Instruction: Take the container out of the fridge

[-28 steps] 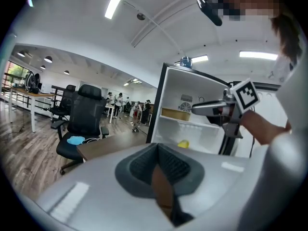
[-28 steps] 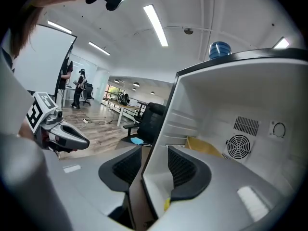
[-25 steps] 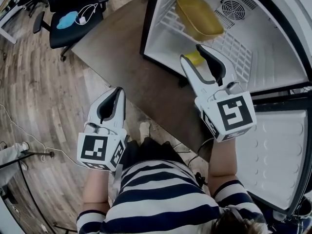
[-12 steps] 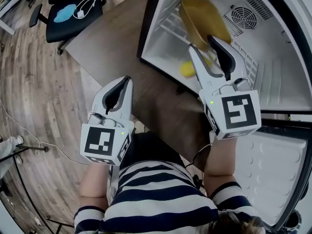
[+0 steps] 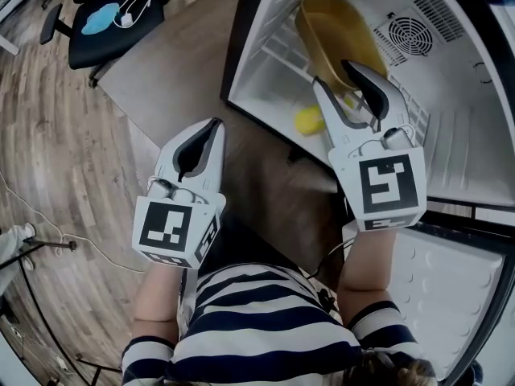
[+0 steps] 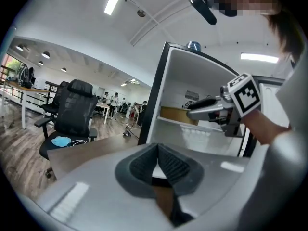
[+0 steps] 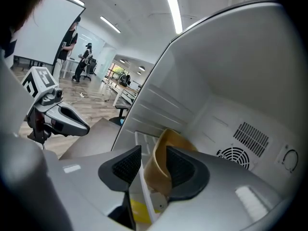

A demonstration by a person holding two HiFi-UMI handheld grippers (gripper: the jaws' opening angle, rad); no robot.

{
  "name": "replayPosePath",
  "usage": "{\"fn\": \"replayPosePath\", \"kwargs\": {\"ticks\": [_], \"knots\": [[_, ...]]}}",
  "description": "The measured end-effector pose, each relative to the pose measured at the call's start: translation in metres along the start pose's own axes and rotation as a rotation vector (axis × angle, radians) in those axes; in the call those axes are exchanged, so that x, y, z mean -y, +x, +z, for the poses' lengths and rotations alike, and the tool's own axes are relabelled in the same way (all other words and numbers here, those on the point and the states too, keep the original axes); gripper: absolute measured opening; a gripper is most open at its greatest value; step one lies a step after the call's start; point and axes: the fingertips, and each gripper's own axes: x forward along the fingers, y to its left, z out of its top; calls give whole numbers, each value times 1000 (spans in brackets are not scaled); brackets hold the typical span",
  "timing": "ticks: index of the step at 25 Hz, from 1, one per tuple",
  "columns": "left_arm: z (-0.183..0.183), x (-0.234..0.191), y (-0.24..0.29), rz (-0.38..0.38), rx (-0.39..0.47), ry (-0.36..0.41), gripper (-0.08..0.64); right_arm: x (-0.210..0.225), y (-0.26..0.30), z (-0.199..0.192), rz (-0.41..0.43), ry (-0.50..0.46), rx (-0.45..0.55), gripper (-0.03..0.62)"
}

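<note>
A yellow container lies on the wire shelf inside the open fridge. My right gripper reaches into the fridge and stands open, its jaws on either side of the container's near rim. In the right gripper view the container's wall sits in the gap of the right gripper, closer to the right pad. My left gripper hovers shut over the brown table, outside the fridge, and holds nothing. In the left gripper view the left gripper's pads meet; the container shows beyond.
A small yellow object lies on the fridge floor below the shelf. The fridge door stands open at lower right. A fan vent is on the back wall. A black office chair stands at upper left.
My right gripper has moved forward into the fridge until its jaws straddle the container's rim. The left gripper shifted slightly forward and stays shut.
</note>
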Motion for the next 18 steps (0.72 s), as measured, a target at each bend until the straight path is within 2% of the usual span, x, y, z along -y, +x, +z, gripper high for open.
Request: {"fn": "replayPosePath", "kwargs": {"ticks": [5, 13, 18], "knots": [[-1, 1, 8, -15, 1, -12, 0, -1, 2, -4, 5, -52, -34, 148], [-2, -7, 5, -5, 1, -23, 0, -3, 1, -2, 12, -99, -63, 77], [0, -11, -4, 3, 6, -19, 0, -8, -1, 0, 17, -92, -74, 61]]}}
